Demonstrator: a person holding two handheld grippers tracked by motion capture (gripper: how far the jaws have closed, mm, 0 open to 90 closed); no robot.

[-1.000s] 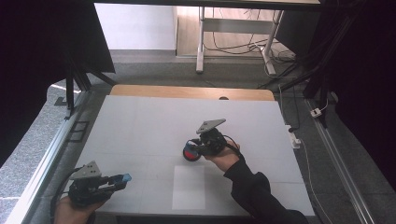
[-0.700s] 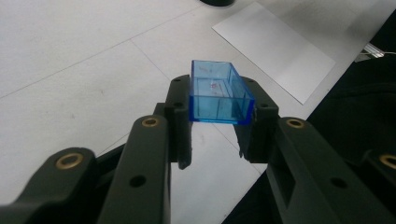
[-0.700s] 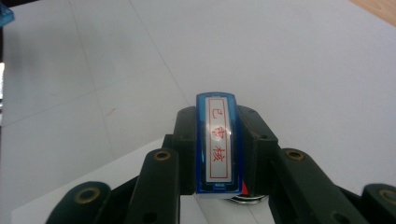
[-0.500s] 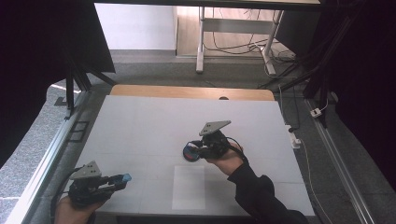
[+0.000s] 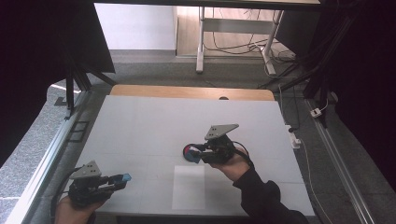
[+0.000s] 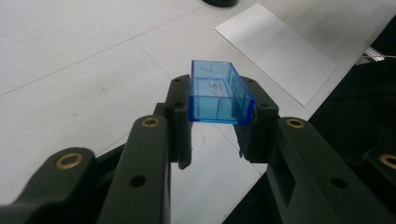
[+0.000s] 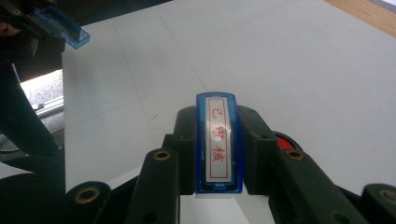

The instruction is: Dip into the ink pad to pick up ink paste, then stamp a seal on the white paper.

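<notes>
We noted the left gripper (image 5: pixel 122 179) near the front left corner of the table (image 5: pixel 140 126), its jaws clamped on a clear blue cap (image 6: pixel 218 92), open side up in the left gripper view. The right gripper (image 5: pixel 195 153) hung over the middle of the table, just behind a white sheet (image 5: pixel 189 186) lying at the front edge. Its jaws gripped a blue stamp (image 7: pixel 219 142), whose printing face with red characters was turned up toward the right gripper's camera. Beneath it sat a round red ink pad (image 7: pixel 283 140) in a black case, partly hidden by the jaws.

We judged the step in hand to be stamping the sheet, with the ink pad so near the stamp. To do it well, we would turn the printing face fully downward and bring it over the sheet's bare middle. We would then press straight down without sliding, so the characters stay sharp. The cap should wait apart, at the front left corner.
</notes>
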